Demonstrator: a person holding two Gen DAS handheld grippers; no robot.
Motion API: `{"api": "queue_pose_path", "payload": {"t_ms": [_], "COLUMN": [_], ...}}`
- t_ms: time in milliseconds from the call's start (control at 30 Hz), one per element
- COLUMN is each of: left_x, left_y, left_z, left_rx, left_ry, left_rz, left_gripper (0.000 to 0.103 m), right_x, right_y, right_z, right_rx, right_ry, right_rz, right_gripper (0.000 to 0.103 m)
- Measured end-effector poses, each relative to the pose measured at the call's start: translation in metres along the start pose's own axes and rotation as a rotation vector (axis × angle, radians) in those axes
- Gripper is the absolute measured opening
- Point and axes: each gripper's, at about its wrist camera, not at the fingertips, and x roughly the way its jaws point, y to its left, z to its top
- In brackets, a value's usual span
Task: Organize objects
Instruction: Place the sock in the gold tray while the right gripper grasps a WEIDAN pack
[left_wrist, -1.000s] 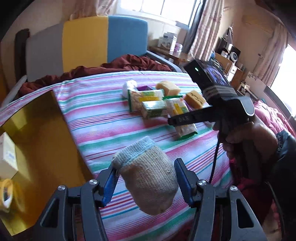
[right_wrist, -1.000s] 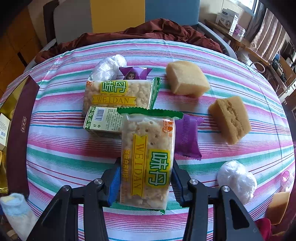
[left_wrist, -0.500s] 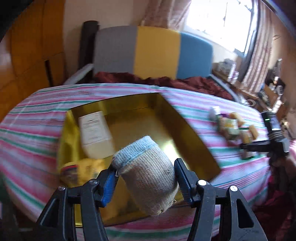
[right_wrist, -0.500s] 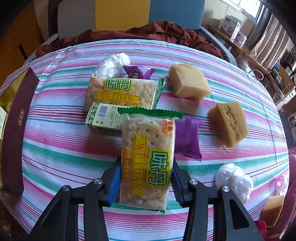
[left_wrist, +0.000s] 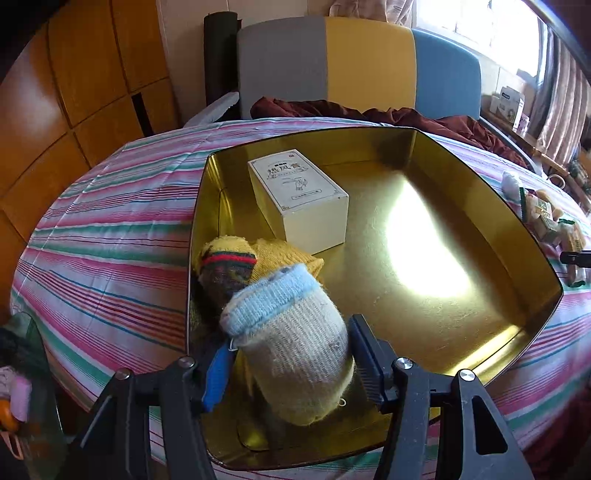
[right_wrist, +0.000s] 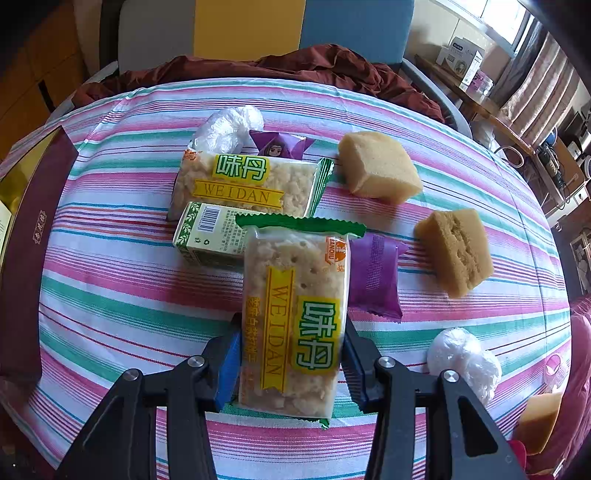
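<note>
Left gripper (left_wrist: 291, 363) is clamped on a rolled cream sock with blue cuff (left_wrist: 291, 350), over the gold tin box (left_wrist: 517, 229). Recommended: release beside the yellow sock (left_wrist: 280, 258). Right gripper (right_wrist: 291, 354) grips a clear rice-cracker packet (right_wrist: 295, 314) above the striped tablecloth (right_wrist: 110, 295).

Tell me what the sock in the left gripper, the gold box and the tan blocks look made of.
Sock: knitted yarn, likely wool or acrylic; ribbed stitches, fuzzy surface.
Gold box: probably tin or foil-lined card; glossy walls mirror the window glare.
Tan blocks: sponge-like foam or cake; matte, porous holes. Cannot tell which.
</note>
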Motion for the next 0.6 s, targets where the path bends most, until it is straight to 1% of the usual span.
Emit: {"api": "queue_pose_path", "payload": {"t_ms": [67,233,300,367,433,600], "left_x": [-0.002,-0.006,-0.009,-0.014,-0.017,-0.016], "left_y": [0.001,-0.001,-0.001,-0.002,-0.003,-0.001], "left_z": [-0.002,-0.001,-0.001,-0.001,-0.002,-0.002], "left_rx": [-0.018,-0.022,-0.028,-0.026,-0.024,-0.037], "left_ry": [0.007,-0.002,-0.007,-0.024,-0.036,-0.031], "left_rz": [-0.023,-0.011,-0.009,-0.009,-0.001,0.011], "left_gripper": [0.058,0.06,0.066,0.074,0.075,0.075], "right_x": [0.0,-0.001,0.0,-0.001,-0.002,-0.008], "right_y": [0.005,0.006,0.006,0.006,0.008,0.013], "right_z": [0.0,0.001,0.0,0.0,0.0,0.0], "right_rx": [-0.001,-0.002,-0.003,-0.004,-0.008,-0.033], "right_ry": [-0.001,-0.002,-0.002,-0.003,-0.008,-0.025], "right_rz": [-0.003,-0.005,-0.006,-0.009,-0.011,-0.016], "right_gripper": [0.048,0.048,0.048,0.048,0.048,0.048]}}
